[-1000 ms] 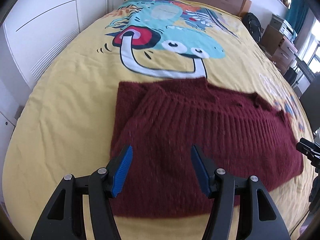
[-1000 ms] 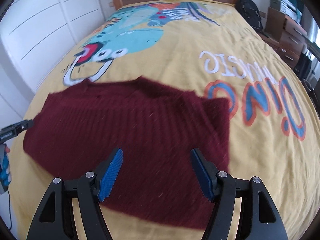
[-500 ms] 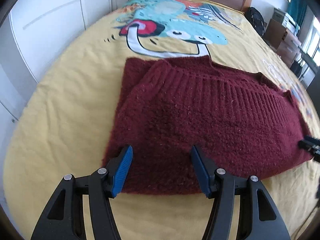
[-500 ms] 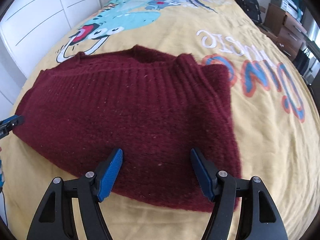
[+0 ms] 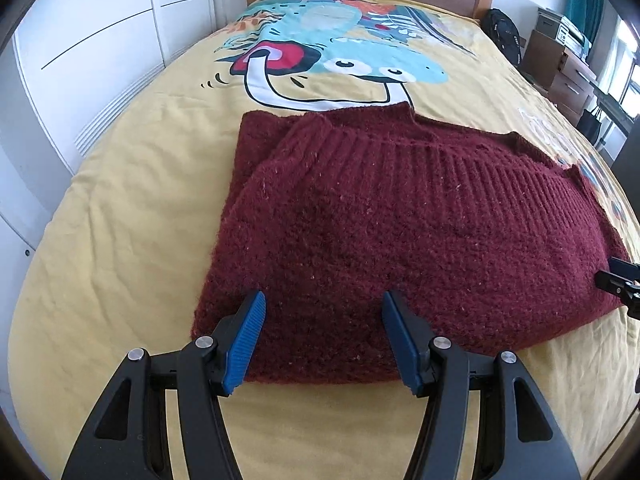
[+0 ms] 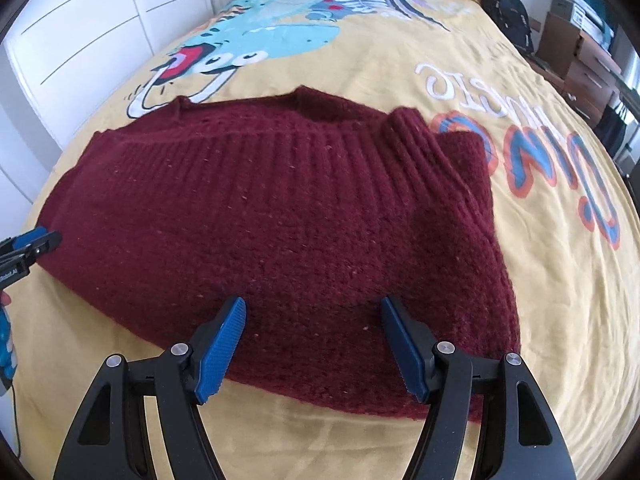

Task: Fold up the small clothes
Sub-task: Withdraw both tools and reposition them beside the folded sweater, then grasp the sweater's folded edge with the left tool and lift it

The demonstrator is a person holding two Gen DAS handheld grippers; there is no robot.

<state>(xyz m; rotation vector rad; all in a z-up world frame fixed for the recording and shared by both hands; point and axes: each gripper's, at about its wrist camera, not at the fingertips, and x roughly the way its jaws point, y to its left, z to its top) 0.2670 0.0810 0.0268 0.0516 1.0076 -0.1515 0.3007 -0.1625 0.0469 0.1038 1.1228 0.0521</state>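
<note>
Right wrist: hand (image 6: 6,344) beside sweater (image 6: 280,216)

Yellow dinosaur bedspread (image 5: 120,208) — white wardrobe (image 5: 100,40)

Bright, even daylight from the window (image 5: 630,76) to the right of the bed (image 5: 120,208); soft shadows; sharp focus; strong fisheye bending, dark vignette at corners.

Both wrist views near, sharing sweater (image 5: 400,220)
</note>
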